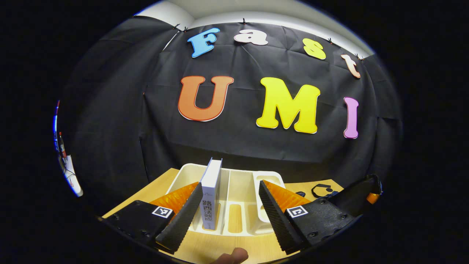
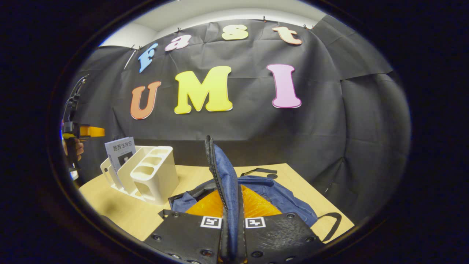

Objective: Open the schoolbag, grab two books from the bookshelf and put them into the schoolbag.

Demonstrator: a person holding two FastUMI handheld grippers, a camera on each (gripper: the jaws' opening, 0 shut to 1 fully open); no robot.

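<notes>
Book [image 1: 211, 190] upright in white bookshelf [image 1: 269, 176] at far left part of bench [image 1: 205, 249], spine facing left gripper [image 1: 229, 209]. Fingers wide, straddling book, left finger [image 1: 183, 216] just beside spine, right finger well apart. Advice: centre on spine, close squarely, lift straight up clear of dividers. Right gripper [image 2: 232, 234] clamped on blue schoolbag [image 2: 278, 198] flap, pulling it upright; bag lies near bench middle, right of shelf. Whether the opening is wide enough, cannot tell. Strap [image 2: 256, 171] loose behind bag. Dividers could snag book.
</notes>
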